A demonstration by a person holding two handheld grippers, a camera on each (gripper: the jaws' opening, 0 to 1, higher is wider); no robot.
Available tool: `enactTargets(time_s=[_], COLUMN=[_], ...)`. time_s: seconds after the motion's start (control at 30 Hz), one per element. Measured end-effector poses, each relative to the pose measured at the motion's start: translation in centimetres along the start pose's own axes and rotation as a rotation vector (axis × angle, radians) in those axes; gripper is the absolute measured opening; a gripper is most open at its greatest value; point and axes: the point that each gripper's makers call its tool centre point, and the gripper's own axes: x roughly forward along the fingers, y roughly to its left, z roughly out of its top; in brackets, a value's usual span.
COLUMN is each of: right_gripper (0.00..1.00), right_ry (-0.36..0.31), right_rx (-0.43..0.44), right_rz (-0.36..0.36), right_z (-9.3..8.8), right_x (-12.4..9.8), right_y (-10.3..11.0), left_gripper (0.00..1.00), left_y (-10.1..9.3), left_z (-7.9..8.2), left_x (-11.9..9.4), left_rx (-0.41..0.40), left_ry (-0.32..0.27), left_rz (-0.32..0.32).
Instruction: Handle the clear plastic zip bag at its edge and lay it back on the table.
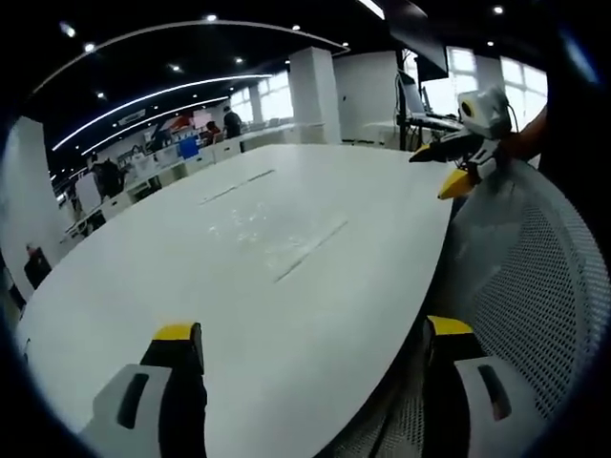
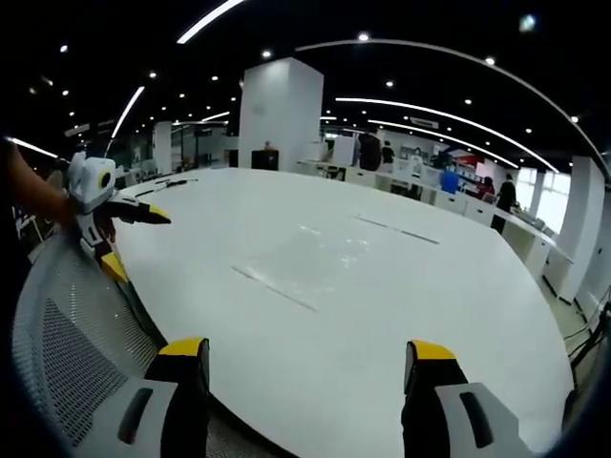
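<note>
The clear plastic zip bag (image 1: 263,234) lies flat near the middle of the white table (image 1: 143,277), showing only as faint glints between two thin slots in the top. My left gripper (image 1: 313,339) is open at the table's near edge, well short of the bag, with nothing between its jaws. My right gripper (image 1: 439,170) comes in from the right, open, over the table's rim. In the right gripper view the bag (image 2: 329,250) lies ahead on the table (image 2: 458,305). There the right gripper (image 2: 307,351) is open and empty, and the left gripper (image 2: 139,243) hangs open at the left.
A grey mesh chair back (image 1: 535,277) stands against the table's edge beside the grippers, also seen in the right gripper view (image 2: 67,324). A white pillar (image 2: 279,114), desks and several people stand far behind the table.
</note>
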Motion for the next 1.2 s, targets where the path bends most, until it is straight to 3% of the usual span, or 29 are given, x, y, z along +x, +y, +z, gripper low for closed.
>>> enactTargets(time_s=[0.57,0.87,0.93,1.2], right_gripper=[0.83,0.82,0.81,0.81], right_ry=[-0.002,0.004,0.007,0.015], right_rx=[0.012,0.012,0.011,0.003], right_rz=[-0.014,-0.010,-0.009,-0.016], right_z=[0.0,-0.1,-0.1,-0.2], right_x=[-0.1,-0.1,0.0,0.0], right_y=[-0.3,-0.2,-0.2,-0.2], left_gripper=[0.85,0.74,0.67,0.59], left_y=[0.8,2.0,1.9,1.6], left_z=[1.9,2.8,3.4,3.1], left_x=[2.8,4.6,5.1,6.9], left_rx=[0.210,0.298,0.349,0.430], left_ry=[0.061,0.088,0.075,0.118], left_rz=[-0.073,-0.098,-0.127,-0.187])
